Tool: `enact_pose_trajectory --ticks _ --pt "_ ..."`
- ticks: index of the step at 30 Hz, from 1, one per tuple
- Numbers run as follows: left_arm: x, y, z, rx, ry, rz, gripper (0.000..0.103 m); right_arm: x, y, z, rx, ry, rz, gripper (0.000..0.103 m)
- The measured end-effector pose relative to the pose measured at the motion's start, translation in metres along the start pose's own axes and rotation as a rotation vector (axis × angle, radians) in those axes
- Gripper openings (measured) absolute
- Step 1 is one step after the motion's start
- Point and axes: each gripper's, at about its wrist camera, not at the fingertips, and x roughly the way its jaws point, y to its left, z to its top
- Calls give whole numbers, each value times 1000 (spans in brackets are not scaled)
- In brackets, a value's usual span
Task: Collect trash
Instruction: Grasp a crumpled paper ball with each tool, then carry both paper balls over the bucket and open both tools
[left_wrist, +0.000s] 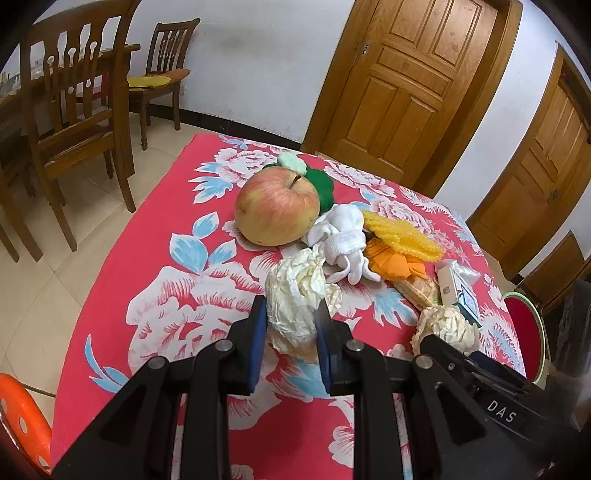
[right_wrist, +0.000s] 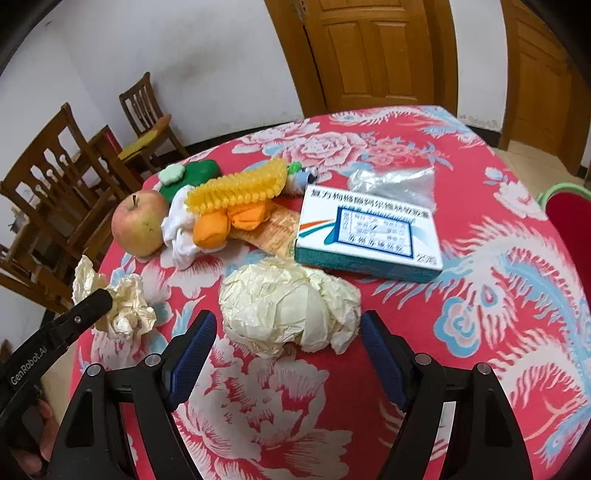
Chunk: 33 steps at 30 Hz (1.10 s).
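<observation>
Floral red table (right_wrist: 480, 206) (apple (right_wrist: 139, 223), medicine box (right_wrist: 365, 236), crumpled paper (right_wrist: 288, 306))

Between my left gripper's (left_wrist: 290, 332) blue pads sits a cream crumpled paper (left_wrist: 295, 302), beyond it a red-yellow apple (left_wrist: 277, 206), all on the surface's red, white-and-blue flowered cloth (left_wrist: 147, 266).

Apple (left_wrist: 277, 206), whole, red-yellow, beyond the fingers to the left. White sock (left_wrist: 341, 236), bunched, just right of it. Yellow corn toy (right_wrist: 236, 190) farther back. Wooden chairs (left_wrist: 74, 92) far left. Panelled doors (left_wrist: 402, 81) behind the floral-clothed surface (left_wrist: 147, 258).
</observation>
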Motion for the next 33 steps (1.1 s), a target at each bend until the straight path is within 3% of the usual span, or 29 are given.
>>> enact_pose_trajectory --ticks 4,6,7,13,23,33 --pt "1 0 -2 3 3 -1 24 1 -3 -3 36 -5 45 81" --pt "1 -1 -3 6 4 -3 24 0 -4 -3 39 -18 48 73" --pt "1 -1 -3 8 5 -3 24 -1 -3 -2 33 -21 44 63" --pt "-2 -8 -4 20 4 -11 24 -7 -4 -5 7 -23 47 51" --pt "-13 -29 -5 56 -7 -40 24 -42 -16 -18 4 -36 81 51" --pt "-21 -69 -7 115 -1 -104 24 -86 -49 -24 36 -116 42 51"
